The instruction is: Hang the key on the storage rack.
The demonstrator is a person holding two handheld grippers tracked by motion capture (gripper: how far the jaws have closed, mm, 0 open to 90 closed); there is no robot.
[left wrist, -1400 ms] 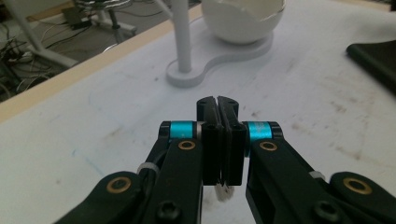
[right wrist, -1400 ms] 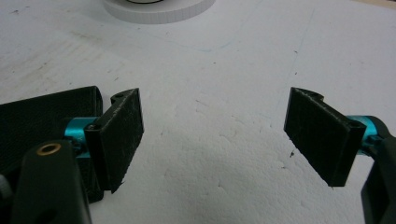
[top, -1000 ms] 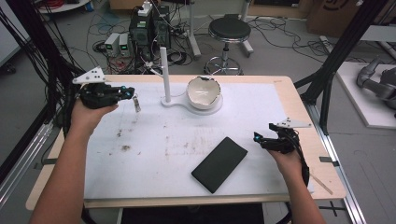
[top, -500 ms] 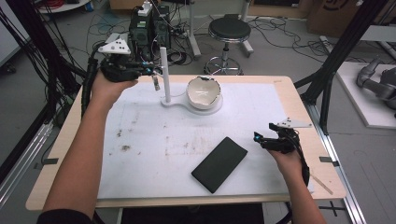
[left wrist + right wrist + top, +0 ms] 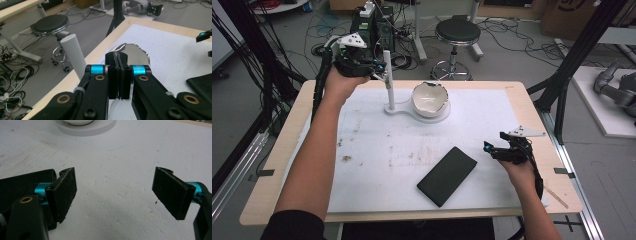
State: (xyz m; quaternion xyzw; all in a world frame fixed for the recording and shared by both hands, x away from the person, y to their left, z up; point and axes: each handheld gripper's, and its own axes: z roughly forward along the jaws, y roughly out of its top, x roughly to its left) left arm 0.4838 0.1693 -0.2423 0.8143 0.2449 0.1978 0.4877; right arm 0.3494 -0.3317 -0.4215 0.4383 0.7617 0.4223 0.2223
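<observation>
A white post (image 5: pixel 387 75) rises from a white stand (image 5: pixel 404 109) that also carries a jagged-rimmed white bowl (image 5: pixel 430 97) at the table's far middle. My left gripper (image 5: pixel 379 67) hovers beside the top of the post, jaws shut with nothing between them. In the left gripper view its shut jaws (image 5: pixel 119 56) point at the bowl (image 5: pixel 136 51), with the post (image 5: pixel 73 56) just to their left. A flat black slab (image 5: pixel 447 175) lies at the near middle. Right of it my right gripper (image 5: pixel 492 149) rests low and open, its jaws (image 5: pixel 115 182) wide over bare white mat.
A white mat (image 5: pixel 377 150) with brown stains covers the wooden table (image 5: pixel 537 110). Behind the far edge stand a black stool (image 5: pixel 457 32), cables and equipment. Black frame posts flank both sides. The slab's edge (image 5: pixel 22 182) lies by my right gripper's left jaw.
My left gripper has risen and moved away and to the right, from the far left of the mat to the top of the post. The right gripper has stayed put.
</observation>
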